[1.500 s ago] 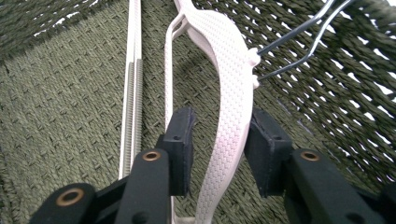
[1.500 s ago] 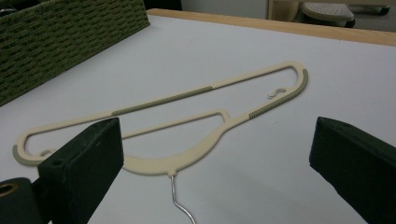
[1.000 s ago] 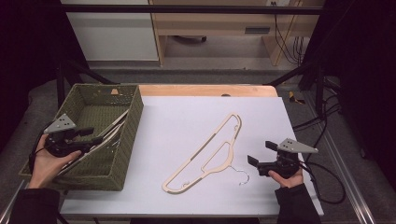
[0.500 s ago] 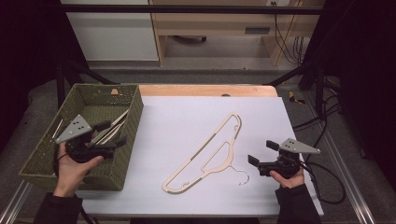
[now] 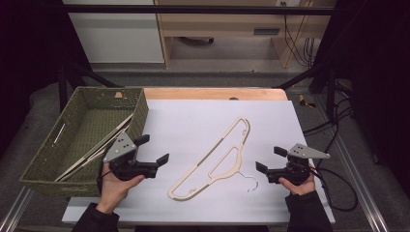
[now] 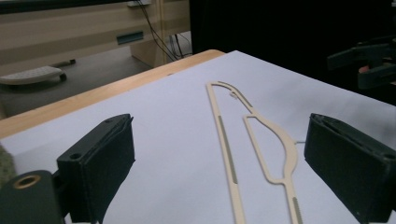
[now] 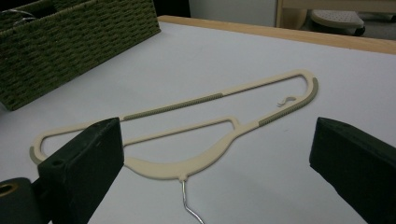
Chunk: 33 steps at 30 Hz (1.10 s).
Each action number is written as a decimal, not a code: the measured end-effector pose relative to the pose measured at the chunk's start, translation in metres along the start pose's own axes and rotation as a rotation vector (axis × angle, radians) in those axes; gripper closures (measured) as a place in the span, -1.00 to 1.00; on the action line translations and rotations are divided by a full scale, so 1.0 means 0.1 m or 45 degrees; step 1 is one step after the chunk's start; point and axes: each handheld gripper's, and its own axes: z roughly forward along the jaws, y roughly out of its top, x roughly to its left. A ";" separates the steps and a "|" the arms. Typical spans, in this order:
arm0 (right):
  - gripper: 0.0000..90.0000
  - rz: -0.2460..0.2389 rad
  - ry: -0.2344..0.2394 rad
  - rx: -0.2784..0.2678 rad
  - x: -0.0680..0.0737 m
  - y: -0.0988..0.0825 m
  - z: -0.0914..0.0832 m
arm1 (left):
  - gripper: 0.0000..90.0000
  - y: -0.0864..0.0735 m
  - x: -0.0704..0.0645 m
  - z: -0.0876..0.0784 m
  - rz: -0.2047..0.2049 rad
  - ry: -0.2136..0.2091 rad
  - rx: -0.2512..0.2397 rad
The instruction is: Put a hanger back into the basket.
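Lying flat: cream plastic clothes hanger w/ thin wire hook (image 5: 217, 157) sits diagonal mid-surface, hook end toward the person, far tip pointing away & right.
Left gripper (image 5: 154, 150): jaws spread wide, nothing btwn them; hovers just left of the hanger's near end, aimed at it. In the left gripper view the hanger (image 6: 247, 140) runs up the gap btwn both jaws, so it looks lined up for an approach.
Right gripper (image 5: 268, 159): also wide open, empty; held just right of the wire hook, apart from it. Right gripper view has the hanger (image 7: 187, 135) framed btwn the jaws w/ the hook nearest.
Why so: prob. both grippers are set either side so the hanger can be picked from 2 ends; judgement only.
Basket: green woven rectangular basket (image 5: 48, 159) at the left edge of the white surface (image 5: 193, 116), holding a few more pale hangers (image 5: 94, 150); likely source or destination, can't tell which.
Edges: basket's right wall is close behind the left gripper, little room to swing back. Near edge of the surface sits just below both hands.
Open room: broad bare white area beyond & right of the hanger; wooden strip at the far edge is well apart.
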 end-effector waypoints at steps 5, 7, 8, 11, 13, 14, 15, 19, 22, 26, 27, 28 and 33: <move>-0.90 -0.017 -0.007 0.023 0.02 -0.02 0.04 | -0.81 -0.10 -0.12 0.13 -0.003 -0.045 0.002; -0.88 -0.015 0.004 0.037 0.04 -0.02 0.06 | -0.81 -0.13 -0.15 0.17 -0.009 -0.057 0.018; -0.87 -0.028 0.006 0.042 0.04 -0.03 0.06 | -0.81 -0.15 -0.16 0.20 -0.007 -0.061 0.023; -0.82 -0.034 0.010 0.075 0.05 -0.04 0.09 | -0.81 -0.20 -0.21 0.26 0.002 -0.063 0.043; -0.77 -0.031 0.017 0.092 0.06 -0.05 0.11 | -0.81 -0.24 -0.23 0.30 0.014 -0.065 0.065; -0.74 -0.030 0.014 0.107 0.07 -0.05 0.13 | -0.81 -0.26 -0.24 0.32 0.008 -0.073 0.073; -0.71 -0.040 0.013 0.123 0.08 -0.06 0.15 | -0.81 -0.28 -0.25 0.34 0.008 -0.078 0.085; -0.57 -0.044 0.004 0.170 0.12 -0.09 0.23 | -0.82 -0.34 -0.26 0.39 -0.001 -0.094 0.113; -0.41 -0.043 -0.002 0.206 0.13 -0.12 0.29 | -0.82 -0.38 -0.27 0.44 -0.005 -0.100 0.133; -0.32 -0.059 -0.006 0.261 0.15 -0.17 0.38 | -0.83 -0.42 -0.27 0.48 -0.006 -0.103 0.158; -0.28 -0.063 -0.008 0.274 0.15 -0.18 0.40 | -0.83 -0.43 -0.27 0.49 -0.005 -0.105 0.167; -0.21 -0.070 -0.010 0.287 0.16 -0.19 0.42 | -0.83 -0.44 -0.27 0.50 -0.005 -0.104 0.172; 0.04 -0.076 0.005 0.352 0.19 -0.26 0.52 | -0.84 -0.46 -0.27 0.51 -0.008 -0.109 0.182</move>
